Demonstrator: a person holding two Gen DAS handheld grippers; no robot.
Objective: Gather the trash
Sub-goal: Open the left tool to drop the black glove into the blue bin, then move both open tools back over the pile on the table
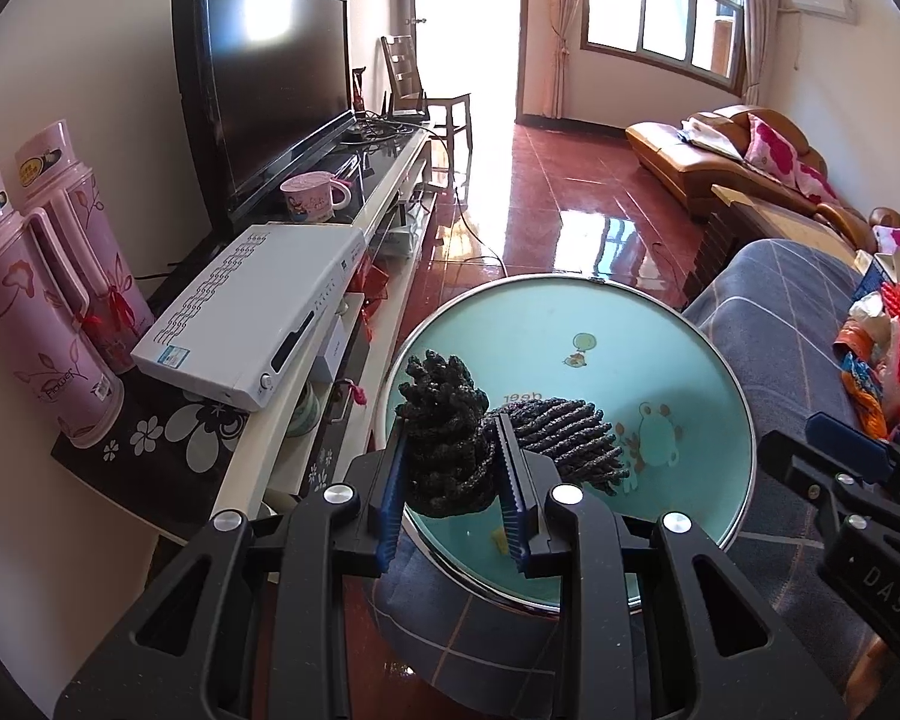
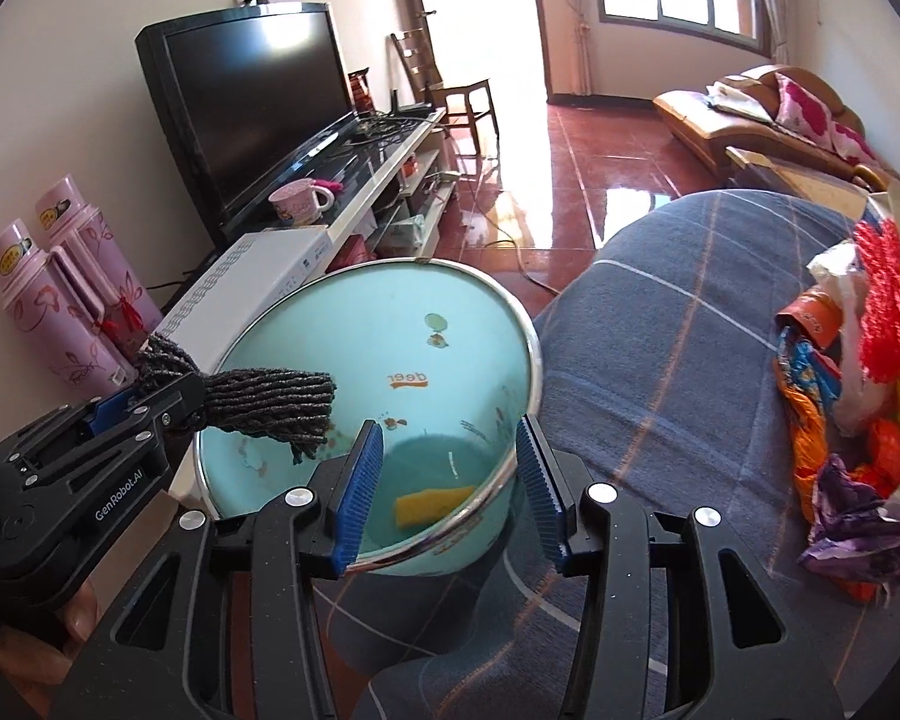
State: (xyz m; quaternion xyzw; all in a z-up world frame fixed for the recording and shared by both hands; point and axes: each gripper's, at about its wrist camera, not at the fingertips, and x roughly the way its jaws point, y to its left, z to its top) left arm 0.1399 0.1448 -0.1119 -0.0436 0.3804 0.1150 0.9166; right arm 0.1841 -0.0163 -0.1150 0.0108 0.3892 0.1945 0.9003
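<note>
Below, centre: my left gripper [image 1: 450, 480], jaws nearly closed, pinches a dark grey knitted fabric bundle [image 1: 447, 450] directly above the mouth of a pale turquoise round plastic bin with a metal-trimmed rim [image 1: 744, 420]. The bundle's loose end hangs over the bin's left rim in the right wrist view [image 2: 270, 402]. My right gripper [image 2: 450, 486] stands partly open and holds nothing; its blue ribbed pads straddle the bin's near rim [image 2: 510, 474], one inside the rim and one outside. One yellow scrap [image 2: 432, 504] lies on the bin floor.

Edges: the bin is hemmed by a white low television cabinet [image 1: 306, 414] on the left and a grey-blue checked blanket [image 1: 774, 324] on the right. Open red glossy tiled floor [image 1: 570, 180] runs beyond the bin toward the doorway.

Counts: one bin; one bundle; two pink flowered thermos flasks [image 1: 42, 300]; one black flat-screen television [image 1: 270, 78]; one white set-top box [image 1: 252, 312]; one pink mug [image 1: 312, 195]; one heap of crumpled coloured wrappers [image 2: 852, 396] on the blanket, its pieces too tangled to number.
</note>
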